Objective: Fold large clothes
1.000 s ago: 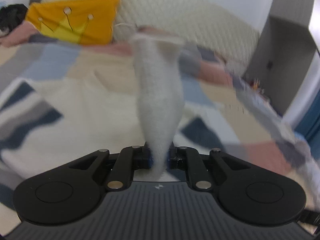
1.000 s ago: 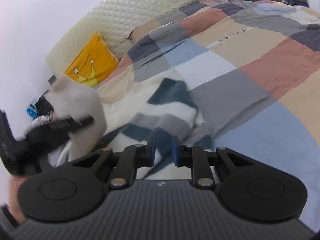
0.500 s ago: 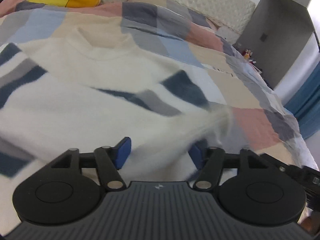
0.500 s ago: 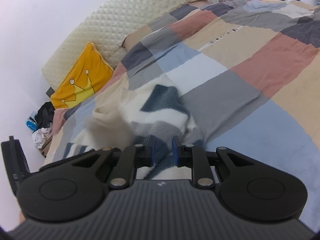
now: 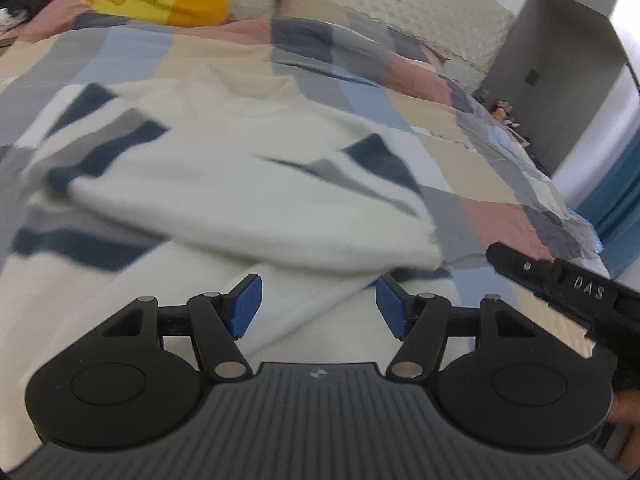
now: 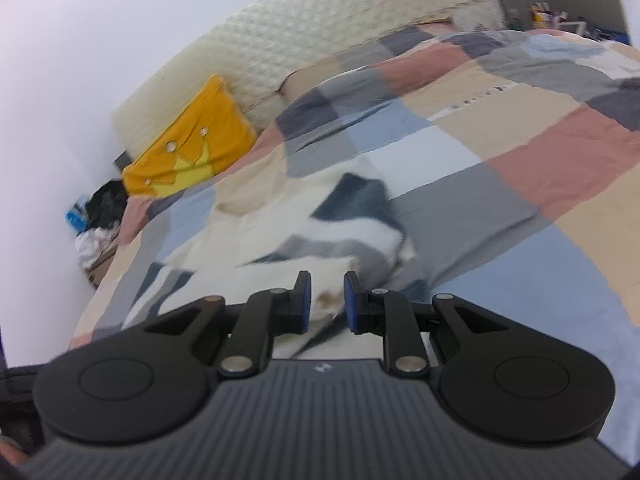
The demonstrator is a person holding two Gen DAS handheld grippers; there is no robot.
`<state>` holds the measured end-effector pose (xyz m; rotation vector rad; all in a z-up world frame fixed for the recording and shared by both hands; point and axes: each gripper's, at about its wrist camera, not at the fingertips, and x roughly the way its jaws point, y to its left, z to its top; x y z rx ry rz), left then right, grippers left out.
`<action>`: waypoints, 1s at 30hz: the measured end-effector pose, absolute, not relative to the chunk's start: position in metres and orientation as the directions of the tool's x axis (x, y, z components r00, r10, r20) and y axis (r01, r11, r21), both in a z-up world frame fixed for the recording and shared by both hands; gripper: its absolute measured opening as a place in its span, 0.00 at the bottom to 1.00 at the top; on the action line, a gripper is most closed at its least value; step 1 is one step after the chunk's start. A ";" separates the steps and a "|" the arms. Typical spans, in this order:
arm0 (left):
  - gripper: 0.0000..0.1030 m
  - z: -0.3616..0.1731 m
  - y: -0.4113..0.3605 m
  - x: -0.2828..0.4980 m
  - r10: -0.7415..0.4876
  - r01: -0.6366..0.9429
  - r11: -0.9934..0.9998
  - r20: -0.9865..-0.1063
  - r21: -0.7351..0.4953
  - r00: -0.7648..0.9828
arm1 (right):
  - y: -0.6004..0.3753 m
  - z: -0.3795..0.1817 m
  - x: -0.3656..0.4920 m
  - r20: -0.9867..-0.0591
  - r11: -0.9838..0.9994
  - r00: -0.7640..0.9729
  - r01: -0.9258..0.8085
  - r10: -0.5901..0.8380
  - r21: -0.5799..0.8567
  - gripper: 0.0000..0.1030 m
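cream wool with navy and grey stripes is lying across the patchwork bedspread (image 5: 472,148): our sweater (image 5: 224,168), one sleeve (image 5: 256,220) already laid over its chest. we are guessing the other sleeve and the body folds are waiting. our left gripper (image 5: 318,306) is hanging wide open over the knit, gripping nothing. our right gripper (image 6: 324,300) is sitting nearly closed, and we cannot tell if it is pinching fabric. "das" is showing on its side.

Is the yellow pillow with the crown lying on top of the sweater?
No, the yellow pillow leans against the headboard at the far end of the bed, well apart from the sweater.
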<state>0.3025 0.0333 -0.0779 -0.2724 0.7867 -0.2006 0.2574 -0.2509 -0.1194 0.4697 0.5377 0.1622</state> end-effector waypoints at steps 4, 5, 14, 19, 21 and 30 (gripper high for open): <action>0.67 -0.073 0.044 0.273 -0.195 0.042 0.970 -0.669 -0.238 0.717 | -0.240 -0.116 0.253 -0.451 0.893 0.841 -0.080 0.299 0.442 0.21; 0.67 -0.073 0.045 0.266 -0.166 0.033 0.978 -0.670 -0.208 0.723 | -0.238 -0.115 0.251 -0.448 0.895 0.839 -0.095 0.307 0.436 0.21; 0.67 -0.087 0.053 0.224 -0.055 -0.012 0.995 -0.637 -0.100 0.769 | -0.212 -0.111 0.241 -0.447 0.924 0.832 -0.185 0.328 0.335 0.21; 0.67 -0.096 0.067 0.221 -0.049 -0.041 0.991 -0.638 -0.126 0.769 | -0.200 -0.115 0.250 -0.465 0.931 0.826 -0.180 0.318 0.317 0.21; 0.67 -0.097 0.070 0.221 -0.048 -0.046 0.991 -0.640 -0.129 0.767 | -0.194 -0.118 0.255 -0.474 0.937 0.826 -0.172 0.305 0.303 0.21; 0.67 -0.092 0.086 0.218 -0.046 -0.058 0.987 -0.620 -0.147 0.783 | -0.181 -0.124 0.286 -0.462 0.959 0.855 -0.127 0.234 0.252 0.21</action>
